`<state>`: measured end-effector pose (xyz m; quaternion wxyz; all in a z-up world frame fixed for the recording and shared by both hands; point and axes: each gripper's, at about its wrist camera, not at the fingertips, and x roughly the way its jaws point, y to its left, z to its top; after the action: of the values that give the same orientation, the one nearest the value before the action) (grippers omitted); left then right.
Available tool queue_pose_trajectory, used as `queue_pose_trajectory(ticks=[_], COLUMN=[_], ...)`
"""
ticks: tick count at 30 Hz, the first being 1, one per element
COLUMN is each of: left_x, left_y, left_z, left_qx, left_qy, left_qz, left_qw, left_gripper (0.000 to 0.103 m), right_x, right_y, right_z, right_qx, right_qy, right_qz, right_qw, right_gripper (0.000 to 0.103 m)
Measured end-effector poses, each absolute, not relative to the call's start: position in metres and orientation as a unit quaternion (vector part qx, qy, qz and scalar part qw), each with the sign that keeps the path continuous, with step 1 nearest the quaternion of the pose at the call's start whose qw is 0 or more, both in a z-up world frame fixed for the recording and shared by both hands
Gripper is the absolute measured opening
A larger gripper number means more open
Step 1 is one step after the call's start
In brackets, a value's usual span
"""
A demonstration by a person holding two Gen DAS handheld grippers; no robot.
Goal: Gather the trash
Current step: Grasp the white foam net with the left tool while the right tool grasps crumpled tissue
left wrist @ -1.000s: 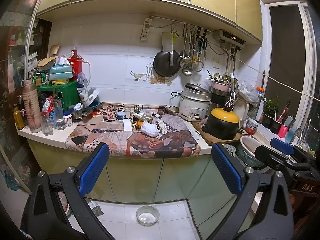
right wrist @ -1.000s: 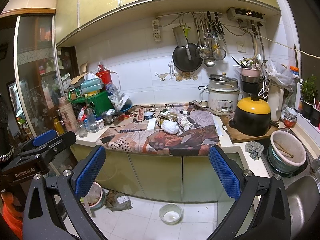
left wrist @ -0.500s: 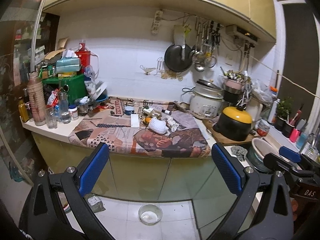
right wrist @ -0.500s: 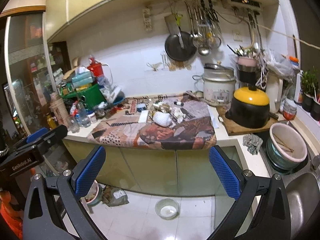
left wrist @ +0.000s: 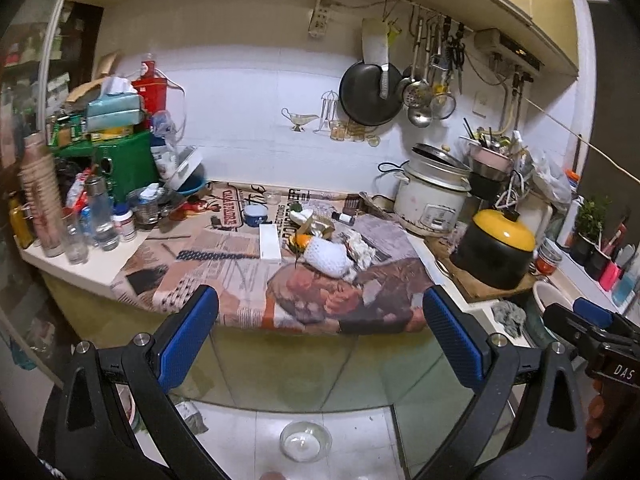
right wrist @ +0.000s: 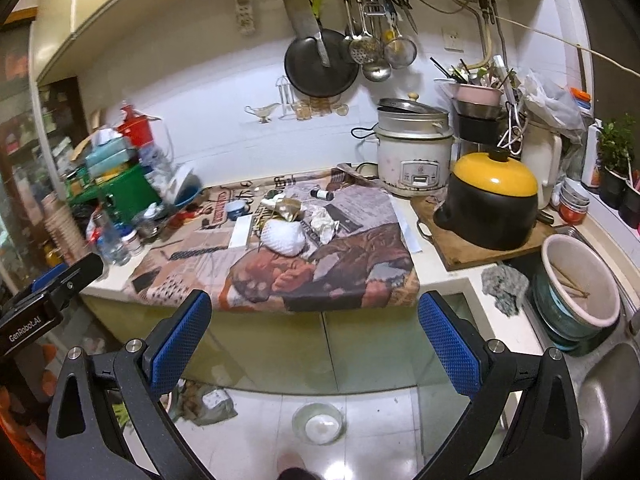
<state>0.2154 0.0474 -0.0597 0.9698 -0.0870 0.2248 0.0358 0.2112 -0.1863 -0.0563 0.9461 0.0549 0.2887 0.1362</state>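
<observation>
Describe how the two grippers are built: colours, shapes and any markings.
Both match: black, A-shaped arms with triangular cut-outs and silver bolts, tipped with flat blue dotted pads. The left gripper and right gripper each appear in the other's view as a black bar with a blue tip. White lettering reads "GenRobot.AI" on the left one and "DAS" on the right. No cables or sleeves show.

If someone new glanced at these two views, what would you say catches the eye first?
Probably the black pot with the bright yellow lid, sitting on a wooden board at the right of the counter. Next, the little heap of trash on the newspaper-covered counter: a white foam net beside crumpled tissue. Both grippers, left and right, hang open and empty in front of it.
</observation>
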Motion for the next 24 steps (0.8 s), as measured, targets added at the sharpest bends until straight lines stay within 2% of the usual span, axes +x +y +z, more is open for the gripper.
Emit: queue_pose_trajectory(ticks=[10, 24], left_x=[0.354, 0.513], left_y=[0.096, 0.095], left_z=[-0.077, -0.168], left_qx=[-0.067, -0.128], left_qy=[0.282, 0.403], left_qz=[0.014, 0.024], left_qw=[0.957, 0.906], left_gripper=[0.102, 0.102], right_x=[0.31, 0.448], right_y=[-0.151, -0.154], right_z=[-0.059, -0.122], right_qx=[0.061, 0.053], right_qy=[0.307, 0.395], right_qz=[0.086, 0.114], right_qw=[0.946, 0.91], right_gripper=[0.103, 0.101])
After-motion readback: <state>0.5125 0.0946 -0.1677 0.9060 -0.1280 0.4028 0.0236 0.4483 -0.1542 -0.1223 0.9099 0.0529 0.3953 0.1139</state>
